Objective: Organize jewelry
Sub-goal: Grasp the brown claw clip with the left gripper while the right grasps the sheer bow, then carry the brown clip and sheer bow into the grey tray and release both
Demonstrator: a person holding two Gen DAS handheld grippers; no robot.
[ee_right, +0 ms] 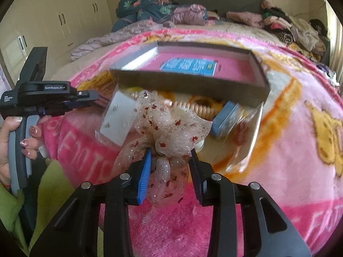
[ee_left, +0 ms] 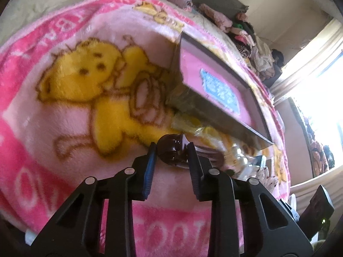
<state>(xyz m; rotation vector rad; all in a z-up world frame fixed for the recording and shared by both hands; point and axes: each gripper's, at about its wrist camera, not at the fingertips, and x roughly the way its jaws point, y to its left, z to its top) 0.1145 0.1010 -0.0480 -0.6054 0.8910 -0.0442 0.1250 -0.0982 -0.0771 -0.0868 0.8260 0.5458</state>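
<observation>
My left gripper (ee_left: pixel 171 150) is shut on a dark brown hair clip (ee_left: pixel 170 151) just above the pink blanket. The shallow grey box with a pink floor (ee_left: pixel 214 85) stands ahead and to its right. My right gripper (ee_right: pixel 171 154) is shut on a sheer cream ribbon bow with red specks (ee_right: pixel 169 128). Beyond the bow lie a white earring card (ee_right: pixel 118 120), a peach beaded bracelet (ee_right: pixel 199 108), a blue packet (ee_right: pixel 225 117) and a clear plastic sleeve (ee_right: pixel 246 137), in front of the box (ee_right: pixel 193 83). The left gripper (ee_right: pixel 94 98) shows at the left of the right wrist view.
A pink blanket with a yellow bear (ee_left: pixel 90 75) covers the bed. Piles of clothes (ee_right: pixel 193 15) line the headboard. Cream wardrobes (ee_right: pixel 64 19) stand at the left. A bright window (ee_left: pixel 317 111) is at the right.
</observation>
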